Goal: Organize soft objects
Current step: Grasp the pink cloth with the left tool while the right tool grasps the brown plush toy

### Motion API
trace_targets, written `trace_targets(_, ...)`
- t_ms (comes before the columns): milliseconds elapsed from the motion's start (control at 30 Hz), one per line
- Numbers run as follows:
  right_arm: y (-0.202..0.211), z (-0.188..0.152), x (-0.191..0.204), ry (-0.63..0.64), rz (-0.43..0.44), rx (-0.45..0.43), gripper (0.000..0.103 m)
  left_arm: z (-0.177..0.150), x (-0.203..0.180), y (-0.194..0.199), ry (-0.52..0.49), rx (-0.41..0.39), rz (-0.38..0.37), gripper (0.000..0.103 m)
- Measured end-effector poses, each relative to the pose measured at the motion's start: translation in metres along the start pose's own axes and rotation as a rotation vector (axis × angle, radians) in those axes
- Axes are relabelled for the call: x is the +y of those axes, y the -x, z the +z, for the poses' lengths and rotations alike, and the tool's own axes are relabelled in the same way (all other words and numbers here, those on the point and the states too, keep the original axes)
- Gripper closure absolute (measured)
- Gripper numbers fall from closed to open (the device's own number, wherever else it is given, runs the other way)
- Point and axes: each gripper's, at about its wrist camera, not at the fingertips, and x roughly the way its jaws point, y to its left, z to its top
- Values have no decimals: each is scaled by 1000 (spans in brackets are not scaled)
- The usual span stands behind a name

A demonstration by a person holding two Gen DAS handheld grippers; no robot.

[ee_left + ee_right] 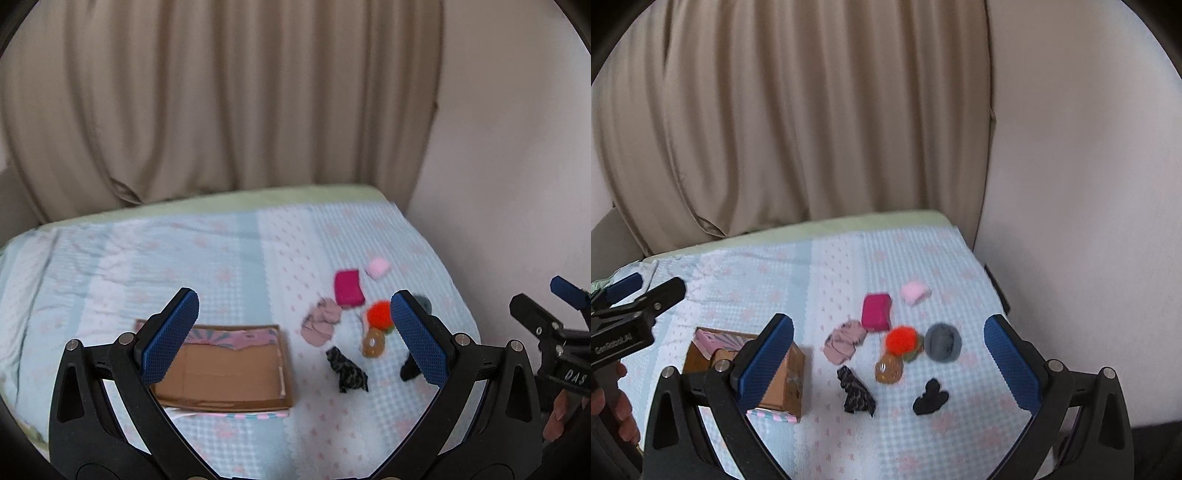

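Observation:
Several soft items lie on the bed: a magenta folded cloth (876,312), a pale pink piece (914,292), a mauve crumpled cloth (845,342), an orange pompom (900,339), a grey round piece (942,342), a brown round piece (888,369), a dark patterned cloth (857,393) and a black piece (930,398). An open cardboard box (783,384) stands to their left; it also shows in the left wrist view (225,369). My left gripper (295,336) and right gripper (890,362) are both open, empty and held above the bed.
The bed has a light blue checked cover (820,273) with a green edge at the back. A beige curtain (812,110) hangs behind it and a pale wall (1089,184) stands on the right.

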Motion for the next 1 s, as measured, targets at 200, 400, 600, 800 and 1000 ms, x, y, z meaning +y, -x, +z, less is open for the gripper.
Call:
trace_targets(200,-68,-24,-11,-38,-21,102,0,-7,-25,-103,-84,150,-79,0)
trace_targets(400,-149,-50,-24,-53,2,201,0,-22,-45,-208,-120,302,-117,0)
trace_targets(600,-224,-78,-34,-92,20,298,1,-47,-64,-303,-175,454,-121,0)
trace_targets(800,-291,-104,-31,-106,41,383,3,-78,-73,-388,-197,601,-110,2)
trace_targets(1000,-339,-127,-28,-146,54,450,11,-108,-75,-438,-227,690,-94,7)
